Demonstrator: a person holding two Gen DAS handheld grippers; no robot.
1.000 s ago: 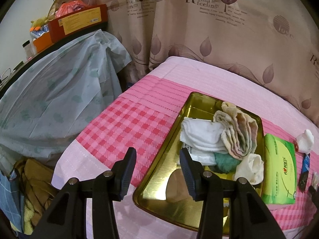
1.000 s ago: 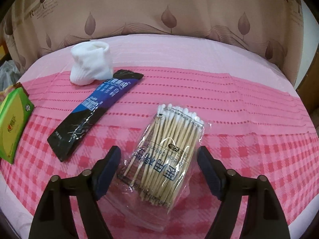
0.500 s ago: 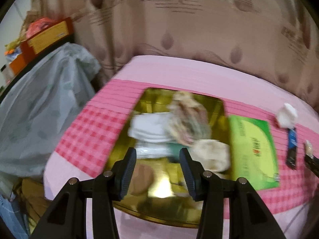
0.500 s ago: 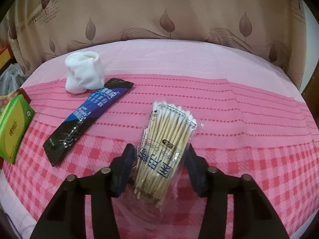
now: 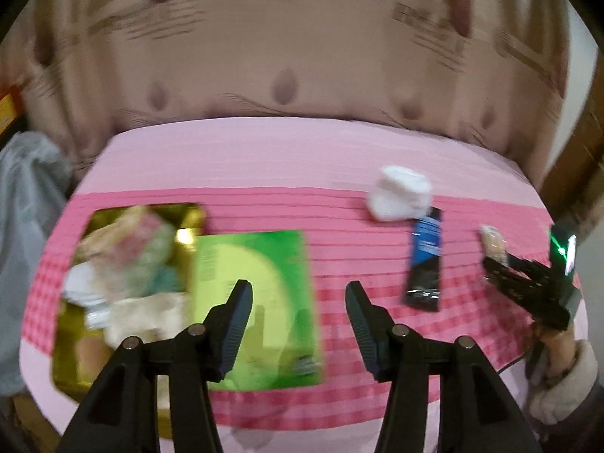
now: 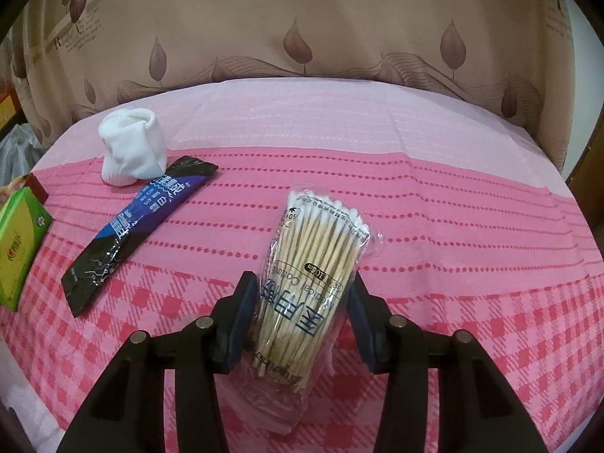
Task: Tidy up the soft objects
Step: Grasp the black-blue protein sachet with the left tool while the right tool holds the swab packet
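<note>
So the thing to watch is where the rolled white sock (image 5: 400,198) lies relative to the two grippers. It's at the far side of the pink cloth on the counter (image 6: 434,204), touching the top end of the dark sachet (image 6: 139,222), and it's the only soft thing not in the gold tray (image 5: 68,370) off to the left, where the other socks and cloths are piled. The left gripper (image 5: 298,304) is free: its fingers are spreading wider with nothing between them, and the sock sits ahead and a bit right of them, past the green tissue pack (image 5: 260,302). The right gripper (image 6: 300,294) is busy, fingers pinching the cotton swab bag (image 6: 317,264) across its width, bag's long axis running away from the camera. My guess is the left one goes for the sock.
</note>
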